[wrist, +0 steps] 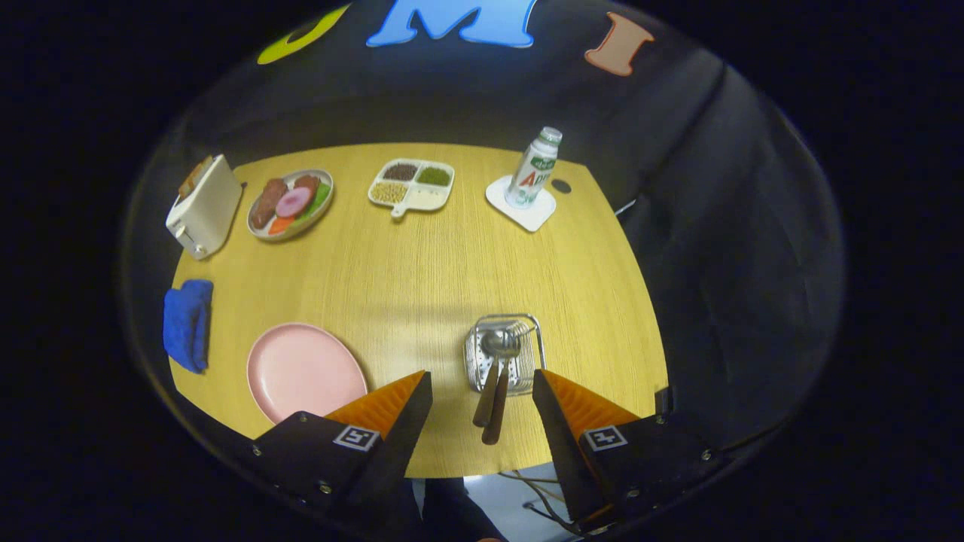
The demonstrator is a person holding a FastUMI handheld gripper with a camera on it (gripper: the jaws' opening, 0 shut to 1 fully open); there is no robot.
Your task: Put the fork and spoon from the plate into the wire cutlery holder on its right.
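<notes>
Black cloth walls close round a wooden tabletop [422, 263]. At its left sit a toaster [203, 205], a blue cloth [187, 324] and a food dish [291, 203]. Nearer, the pink plate [301, 370] lies bare. The tool [482, 395] hangs spread, gripping nothing. Between and just ahead of its fingers stands the wire holder [506, 354], with spoon [498, 346] and fork [520, 331] already in it, wooden handles leaning out toward the tool. Both look light, stiff and slick on the metal; the handles offer the surer hold. A bottle [533, 167] stands beyond; open room surrounds the holder, though the tabletop's right edge is near.
</notes>
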